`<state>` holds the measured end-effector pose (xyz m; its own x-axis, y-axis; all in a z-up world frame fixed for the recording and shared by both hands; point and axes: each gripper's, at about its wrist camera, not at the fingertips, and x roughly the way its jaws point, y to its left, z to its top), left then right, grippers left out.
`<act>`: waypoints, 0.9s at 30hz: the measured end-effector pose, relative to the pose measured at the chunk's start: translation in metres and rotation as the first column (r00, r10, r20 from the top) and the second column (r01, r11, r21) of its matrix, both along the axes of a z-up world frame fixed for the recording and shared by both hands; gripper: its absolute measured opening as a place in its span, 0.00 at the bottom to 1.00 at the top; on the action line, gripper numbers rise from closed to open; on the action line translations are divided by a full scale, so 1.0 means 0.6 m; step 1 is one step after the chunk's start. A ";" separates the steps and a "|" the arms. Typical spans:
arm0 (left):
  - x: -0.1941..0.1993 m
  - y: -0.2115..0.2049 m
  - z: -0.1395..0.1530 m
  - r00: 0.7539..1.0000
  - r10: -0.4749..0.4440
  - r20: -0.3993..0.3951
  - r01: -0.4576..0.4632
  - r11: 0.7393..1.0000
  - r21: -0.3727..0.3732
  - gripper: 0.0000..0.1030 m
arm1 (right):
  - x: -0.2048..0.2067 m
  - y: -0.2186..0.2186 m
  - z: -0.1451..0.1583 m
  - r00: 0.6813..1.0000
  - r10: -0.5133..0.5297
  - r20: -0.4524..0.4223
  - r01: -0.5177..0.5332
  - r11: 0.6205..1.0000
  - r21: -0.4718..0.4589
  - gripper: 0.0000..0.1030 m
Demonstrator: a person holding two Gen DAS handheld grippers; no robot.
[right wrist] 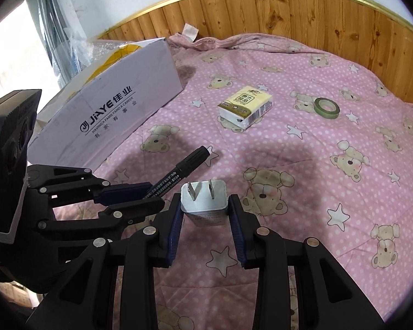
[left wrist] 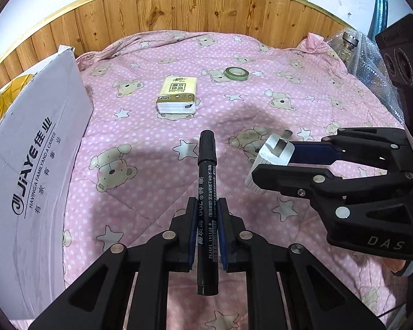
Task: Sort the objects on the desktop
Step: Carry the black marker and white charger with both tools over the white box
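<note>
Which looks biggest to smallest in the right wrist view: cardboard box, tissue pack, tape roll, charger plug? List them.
1. Cardboard box, clearly the largest.
2. Tissue pack and charger plug look about alike; the plug sits close to the camera in the right gripper, so I won't rank them.
3. Tape roll, the smallest.

"JiAYE HAVING A FAMILY AND A CAREER" on box (left wrist: 33, 170); barcode "6 971141 195792" on marker (left wrist: 206, 209).
</note>
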<state>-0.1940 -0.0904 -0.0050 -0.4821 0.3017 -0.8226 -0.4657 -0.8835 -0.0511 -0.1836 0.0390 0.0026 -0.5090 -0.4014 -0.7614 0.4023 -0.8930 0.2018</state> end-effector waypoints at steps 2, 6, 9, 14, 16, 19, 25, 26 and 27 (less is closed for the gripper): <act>0.008 -0.002 0.006 1.000 -0.003 -0.006 0.003 1.000 0.004 0.14 | 0.005 -0.003 0.002 1.000 0.001 0.003 -0.001 1.000 0.001 0.34; 0.022 -0.008 0.022 1.000 -0.006 -0.021 0.006 1.000 0.015 0.14 | 0.015 -0.014 0.009 1.000 0.008 -0.002 -0.008 1.000 0.010 0.34; 0.030 -0.016 0.035 0.999 -0.009 -0.032 0.010 1.000 0.021 0.14 | 0.020 -0.024 0.018 1.000 0.014 -0.009 -0.014 1.000 0.018 0.34; 0.040 -0.035 0.059 0.999 -0.007 -0.049 0.009 0.999 0.033 0.14 | 0.026 -0.045 0.038 0.999 0.027 -0.024 -0.026 0.999 0.025 0.34; 0.043 -0.045 0.069 0.999 -0.006 -0.052 0.008 0.999 0.043 0.14 | 0.029 -0.054 0.045 0.999 0.031 -0.030 -0.030 0.999 0.034 0.34; 0.046 -0.060 0.083 0.998 -0.003 -0.069 0.007 0.999 0.051 0.14 | 0.032 -0.070 0.057 0.998 0.039 -0.039 -0.037 0.998 0.044 0.34; 0.052 -0.091 0.104 0.996 0.005 -0.090 0.001 0.998 0.066 0.14 | 0.040 -0.103 0.077 0.997 0.051 -0.057 -0.048 0.997 0.057 0.34; 0.053 -0.097 0.108 0.996 0.006 -0.092 0.001 0.998 0.070 0.14 | 0.041 -0.109 0.081 0.997 0.054 -0.060 -0.050 0.997 0.060 0.34; 0.053 -0.103 0.112 0.995 0.008 -0.095 -0.001 0.997 0.074 0.14 | 0.041 -0.115 0.084 0.996 0.056 -0.064 -0.052 0.997 0.062 0.34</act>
